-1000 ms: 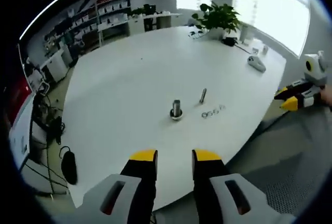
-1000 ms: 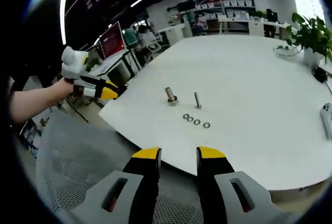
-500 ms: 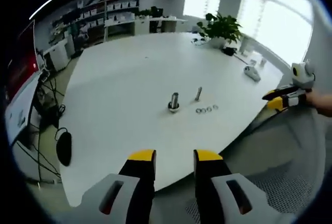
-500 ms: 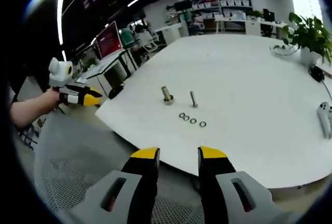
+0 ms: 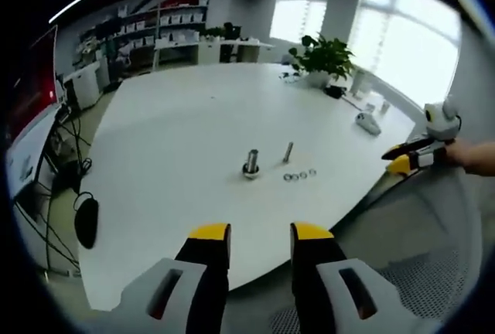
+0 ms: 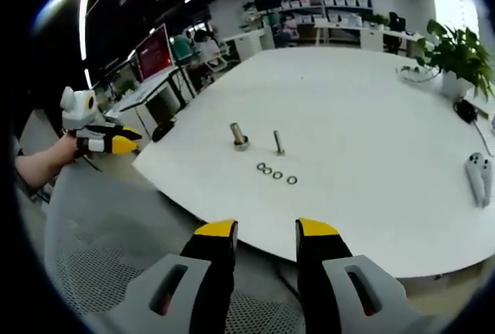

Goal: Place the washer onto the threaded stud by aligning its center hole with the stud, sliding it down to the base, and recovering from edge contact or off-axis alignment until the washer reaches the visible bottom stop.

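Note:
On the big white table a thick threaded stud stands upright on a flanged base. A thinner bolt stands beside it. Several small washers lie in a short row close to both. My left gripper is open with nothing in it, off the table's near edge, well short of the stud. My right gripper is open too, back from the table edge; it appears in the left gripper view at the far right. The left gripper shows at the left of the right gripper view.
A grey controller lies at one side of the table. A potted plant and cables sit at the far end. A mesh chair seat is below the grippers. Desks, shelves and monitors ring the room.
Both cameras have drawn back from the table, so the stud and washers look smaller. Each gripper has moved further apart from the other. Both stay open.

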`<move>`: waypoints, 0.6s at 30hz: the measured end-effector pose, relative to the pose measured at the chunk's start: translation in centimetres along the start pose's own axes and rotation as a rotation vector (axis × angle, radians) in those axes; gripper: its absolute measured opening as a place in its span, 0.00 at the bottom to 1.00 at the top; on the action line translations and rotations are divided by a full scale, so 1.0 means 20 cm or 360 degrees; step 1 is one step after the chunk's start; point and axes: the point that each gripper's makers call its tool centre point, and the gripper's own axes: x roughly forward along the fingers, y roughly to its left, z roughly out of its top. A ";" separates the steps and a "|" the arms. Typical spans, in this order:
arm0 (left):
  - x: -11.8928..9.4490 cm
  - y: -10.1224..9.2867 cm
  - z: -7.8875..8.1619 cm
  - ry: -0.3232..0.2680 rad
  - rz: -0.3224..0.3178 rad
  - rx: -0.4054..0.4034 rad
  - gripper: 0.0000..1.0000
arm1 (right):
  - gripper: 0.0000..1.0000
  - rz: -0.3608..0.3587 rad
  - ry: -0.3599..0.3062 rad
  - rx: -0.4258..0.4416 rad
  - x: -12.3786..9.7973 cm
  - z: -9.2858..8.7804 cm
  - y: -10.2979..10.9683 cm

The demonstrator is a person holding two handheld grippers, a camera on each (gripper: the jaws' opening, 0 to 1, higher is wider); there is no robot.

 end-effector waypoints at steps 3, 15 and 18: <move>-0.01 0.00 0.01 -0.0034 0.0003 -0.0013 0.29 | 0.33 -0.0018 -0.0007 -0.0017 0.00 0.00 -0.01; -0.02 -0.06 0.07 -0.0131 -0.0088 -0.0006 0.31 | 0.35 -0.0070 -0.0006 0.0002 -0.01 0.00 -0.04; -0.02 -0.08 0.09 -0.0158 -0.0127 -0.0012 0.31 | 0.35 -0.0035 0.0110 -0.0048 0.00 -0.06 -0.01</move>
